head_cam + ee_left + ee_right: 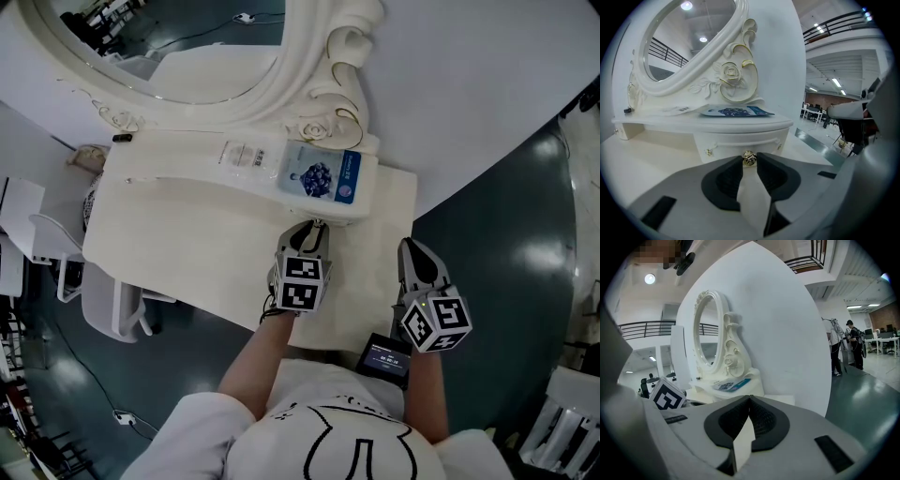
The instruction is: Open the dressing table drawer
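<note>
Here, setting: white dressing table (216, 258) with an oval carved mirror (309, 66) and a raised shelf (187, 173) at its back.
Drawer (736, 141): small, under the right end of the shelf; its front sits back beneath the shelf's curved lip.
Drawer knob (749, 158): gold, at the middle of the drawer front, caught between the left gripper's jaw tips.
Left gripper (316, 234): over the tabletop, tilted forward and down at the drawer; jaws drawn narrow and clamped on the knob.
Left forearm (267, 361): bare, stretched from the person's body up to the gripper, its marker cube (300, 283) facing the head camera.
Right gripper (412, 251): just off the tabletop's right corner, well apart from the drawer, aimed almost level past the mirror; jaws pressed together at the tips, nothing in them.
Shelf contents: blue face mask packet (323, 176) and a white packet (246, 155), lying flat side by side.
</note>
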`<state>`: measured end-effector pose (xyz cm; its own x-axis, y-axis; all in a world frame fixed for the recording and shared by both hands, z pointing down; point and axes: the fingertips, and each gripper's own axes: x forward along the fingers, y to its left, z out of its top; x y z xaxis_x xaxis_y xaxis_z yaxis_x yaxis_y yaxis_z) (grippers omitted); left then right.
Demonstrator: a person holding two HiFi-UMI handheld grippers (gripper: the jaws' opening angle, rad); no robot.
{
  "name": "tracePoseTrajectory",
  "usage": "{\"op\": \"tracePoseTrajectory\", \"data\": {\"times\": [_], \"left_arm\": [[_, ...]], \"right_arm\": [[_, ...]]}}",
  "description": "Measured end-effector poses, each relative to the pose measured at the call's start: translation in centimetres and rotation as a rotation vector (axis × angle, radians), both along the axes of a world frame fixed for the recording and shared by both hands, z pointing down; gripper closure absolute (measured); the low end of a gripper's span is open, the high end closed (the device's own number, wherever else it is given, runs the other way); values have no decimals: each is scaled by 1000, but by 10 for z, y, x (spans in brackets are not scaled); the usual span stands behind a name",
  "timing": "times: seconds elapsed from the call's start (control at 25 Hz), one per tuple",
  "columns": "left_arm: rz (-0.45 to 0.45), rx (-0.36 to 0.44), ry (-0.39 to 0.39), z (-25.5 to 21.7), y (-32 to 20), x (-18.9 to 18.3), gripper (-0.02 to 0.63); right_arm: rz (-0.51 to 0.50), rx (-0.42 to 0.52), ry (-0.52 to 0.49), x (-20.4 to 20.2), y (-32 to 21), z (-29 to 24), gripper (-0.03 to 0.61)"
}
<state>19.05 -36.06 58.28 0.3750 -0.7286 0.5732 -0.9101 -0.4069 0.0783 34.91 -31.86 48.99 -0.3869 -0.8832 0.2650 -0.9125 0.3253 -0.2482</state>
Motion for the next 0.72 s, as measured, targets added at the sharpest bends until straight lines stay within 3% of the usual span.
{"op": "tracePoseTrajectory", "data": {"times": [0.72], "left_arm": [[10,-14,1,0,22,-5,503]], "right_arm": [[-10,19,6,-7,17,-8,561]]}}
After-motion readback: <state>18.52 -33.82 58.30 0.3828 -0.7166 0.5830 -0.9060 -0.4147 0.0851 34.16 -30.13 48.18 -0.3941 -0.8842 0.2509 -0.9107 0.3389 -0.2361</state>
